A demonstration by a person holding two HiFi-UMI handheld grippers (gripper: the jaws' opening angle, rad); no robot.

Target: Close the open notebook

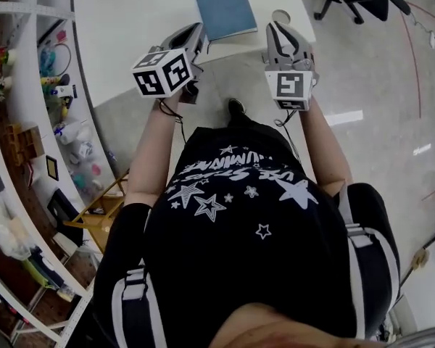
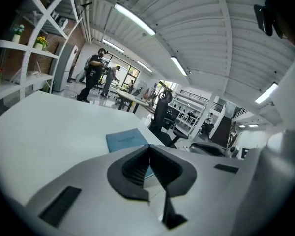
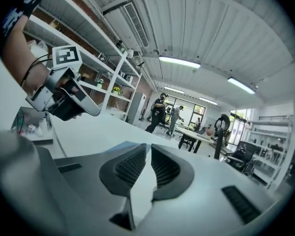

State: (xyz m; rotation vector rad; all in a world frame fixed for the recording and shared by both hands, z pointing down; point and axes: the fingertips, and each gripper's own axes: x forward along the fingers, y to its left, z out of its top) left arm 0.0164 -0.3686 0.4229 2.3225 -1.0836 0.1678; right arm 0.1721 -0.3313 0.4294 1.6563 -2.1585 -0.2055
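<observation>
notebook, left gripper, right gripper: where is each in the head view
notebook point(image 1: 225, 7), head view, middle of blue cover
left gripper point(image 1: 201, 35), head view, between its fingertips
right gripper point(image 1: 275, 29), head view, between its fingertips

A white table point(image 1: 130, 20) bears one thing; a closed blue notebook point(image 1: 225, 7), flat near its edge.

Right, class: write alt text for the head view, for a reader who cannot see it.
A blue notebook lies closed on a white table. Seen from above, a person holds the left claw and the right claw just short of it, at the table's near edge.
</observation>
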